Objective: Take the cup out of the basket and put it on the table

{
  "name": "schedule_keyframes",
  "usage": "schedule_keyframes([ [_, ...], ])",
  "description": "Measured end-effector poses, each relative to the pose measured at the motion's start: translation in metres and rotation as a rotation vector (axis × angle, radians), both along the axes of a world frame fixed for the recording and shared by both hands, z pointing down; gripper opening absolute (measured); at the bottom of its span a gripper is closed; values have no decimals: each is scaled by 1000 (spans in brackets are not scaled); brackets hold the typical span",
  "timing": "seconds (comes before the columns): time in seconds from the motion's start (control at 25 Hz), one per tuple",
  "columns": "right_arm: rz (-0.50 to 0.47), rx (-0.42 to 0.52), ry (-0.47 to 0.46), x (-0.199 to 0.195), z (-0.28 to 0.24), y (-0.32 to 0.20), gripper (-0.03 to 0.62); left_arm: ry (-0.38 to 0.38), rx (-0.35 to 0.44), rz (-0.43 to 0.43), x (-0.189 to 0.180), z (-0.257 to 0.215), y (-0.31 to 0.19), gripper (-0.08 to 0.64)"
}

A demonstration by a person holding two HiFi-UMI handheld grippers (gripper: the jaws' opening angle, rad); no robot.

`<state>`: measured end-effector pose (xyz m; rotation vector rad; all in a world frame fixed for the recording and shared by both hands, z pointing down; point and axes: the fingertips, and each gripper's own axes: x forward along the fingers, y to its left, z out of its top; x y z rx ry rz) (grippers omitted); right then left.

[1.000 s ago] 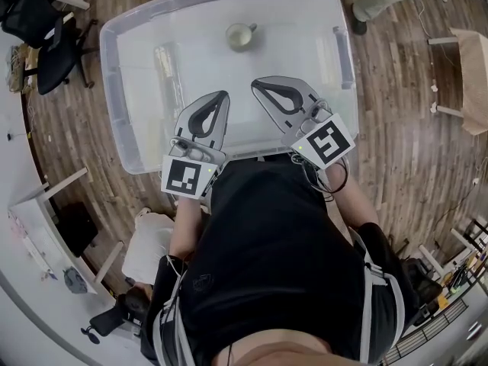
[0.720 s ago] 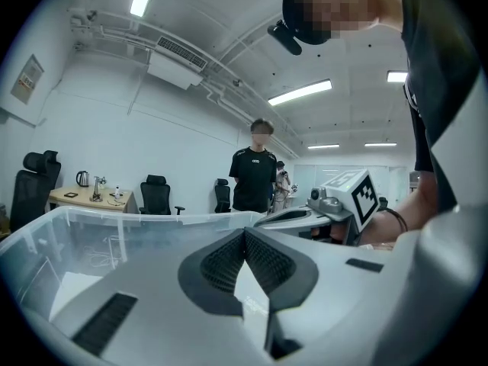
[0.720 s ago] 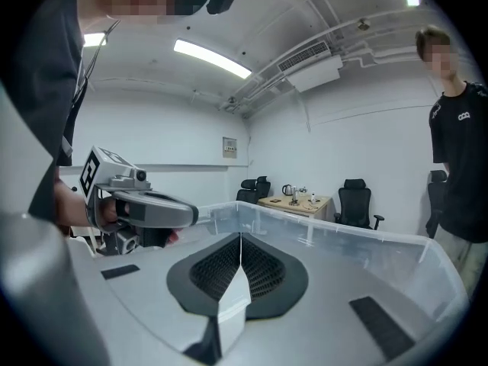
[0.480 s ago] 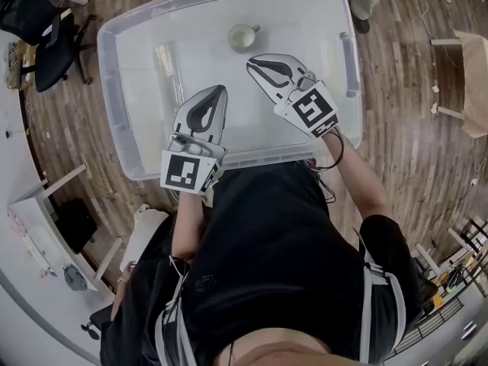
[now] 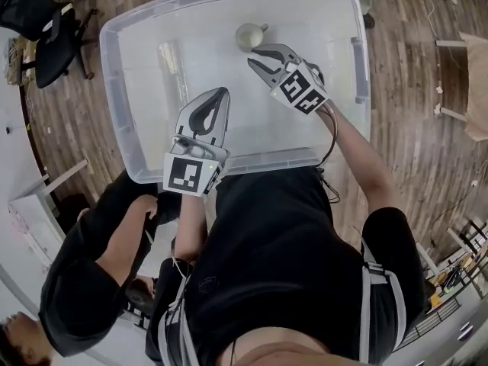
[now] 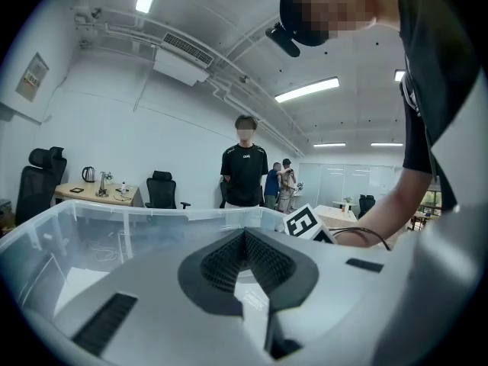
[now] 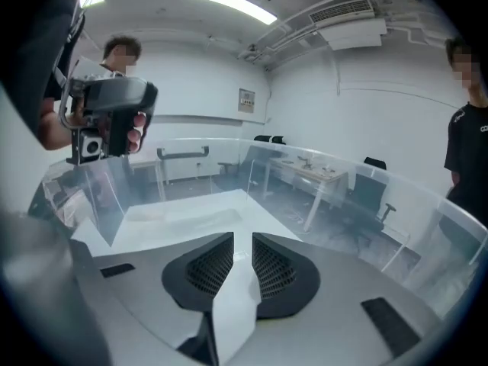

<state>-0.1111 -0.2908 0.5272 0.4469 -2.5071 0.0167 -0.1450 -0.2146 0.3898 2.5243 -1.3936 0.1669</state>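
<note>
A small olive cup [image 5: 249, 35] with a handle lies on the floor of the clear plastic basket [image 5: 113, 105], near its far wall. My right gripper [image 5: 258, 56] reaches into the basket, its tips just short of the cup, jaws a narrow gap apart with nothing between them. The right gripper view shows that gap [image 7: 242, 239] and the basket's white floor, not the cup. My left gripper [image 5: 223, 92] hovers over the basket's near half, shut and empty; its tips meet in the left gripper view [image 6: 245, 235]. The cup is hidden in both gripper views.
The basket stands on a wooden floor. A person in black [image 5: 91, 265] crouches at the lower left. An office chair [image 5: 46, 29] stands at the upper left. Another person [image 6: 244, 175] stands beyond the basket's far wall.
My right gripper has moved forward over the basket, close to the cup, and its jaws have parted slightly. The left gripper has barely shifted. A crouching person has come into view at lower left.
</note>
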Motion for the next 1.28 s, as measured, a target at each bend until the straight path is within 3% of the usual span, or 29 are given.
schedule_keyframes([
  [0.24,-35,-16,115,-7,47,-12,84,-1,-9,4,-5,3,-3,18],
  [0.44,-76,1,210,-13,78,-19,95,-18,-42,-3,-10,9,-3,18],
  [0.84,-190,47,394,-26,120,-29,100,-1,-36,-13,-21,11,-4,18],
  [1.28,-181,56,485,-25,142,-38,84,8,-40,-20,-28,13,-3,18],
])
